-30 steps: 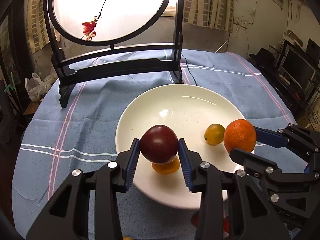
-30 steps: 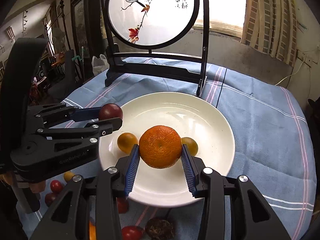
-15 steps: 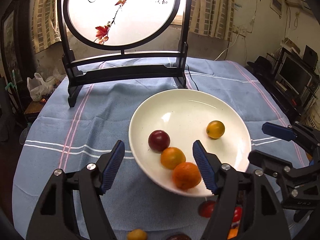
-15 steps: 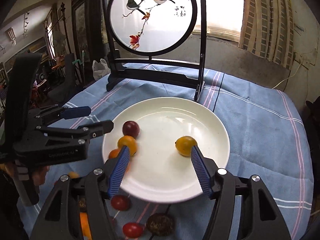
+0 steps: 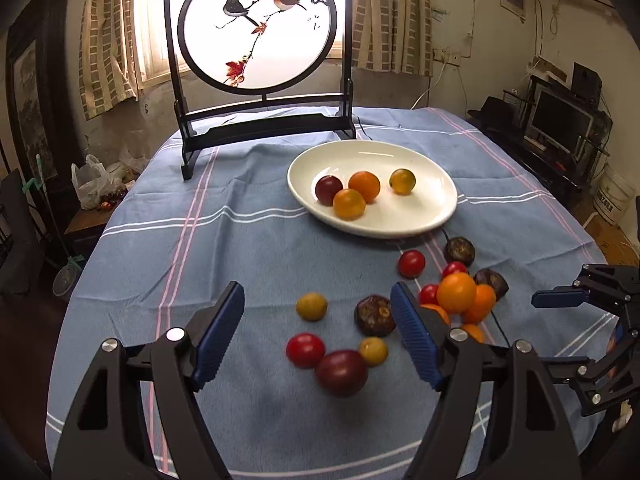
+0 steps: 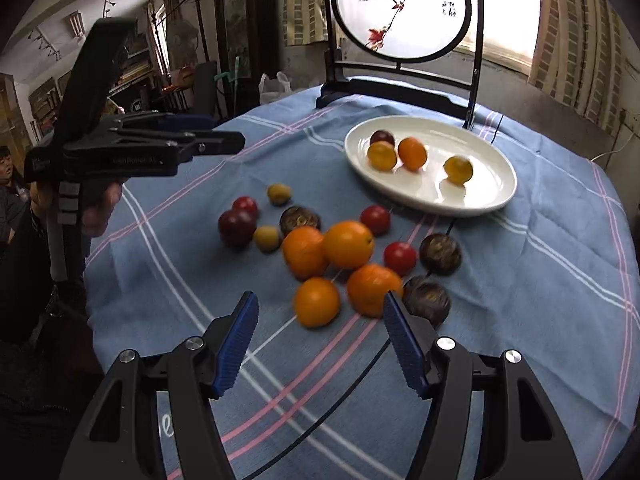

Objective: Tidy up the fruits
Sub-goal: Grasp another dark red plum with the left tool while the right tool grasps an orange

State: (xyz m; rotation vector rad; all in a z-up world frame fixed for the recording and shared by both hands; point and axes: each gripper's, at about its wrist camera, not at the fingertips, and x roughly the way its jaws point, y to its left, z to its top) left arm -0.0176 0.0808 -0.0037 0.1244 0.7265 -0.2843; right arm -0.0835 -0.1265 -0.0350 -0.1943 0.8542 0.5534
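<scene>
A white plate (image 5: 400, 232) on the blue checked cloth holds a dark plum (image 5: 329, 189), two oranges (image 5: 364, 186) and a yellow fruit (image 5: 402, 181). Nearer me, loose fruit lies on the cloth: a plum (image 5: 341, 372), red tomatoes (image 5: 305, 350), brown passion fruits (image 5: 374, 315) and several oranges (image 6: 348, 245). My left gripper (image 5: 317, 294) hangs over the left part of this pile. Its jaws are opening and grip nothing. My right gripper (image 6: 320, 299) is open above the oranges, with none touched. The left gripper (image 6: 228, 132) also shows in the right wrist view, in a hand.
A black standing screen (image 5: 260, 40) with a round painted bird panel stands behind the plate. A thin black cord (image 6: 360, 376) runs across the cloth under the fruit. The round table's edge falls away at left and right. A person (image 6: 8, 168) is at the far left.
Both grippers let go: the plum and the orange now lie in the plate. Both opened and pulled back from the plate to above the loose fruit.
</scene>
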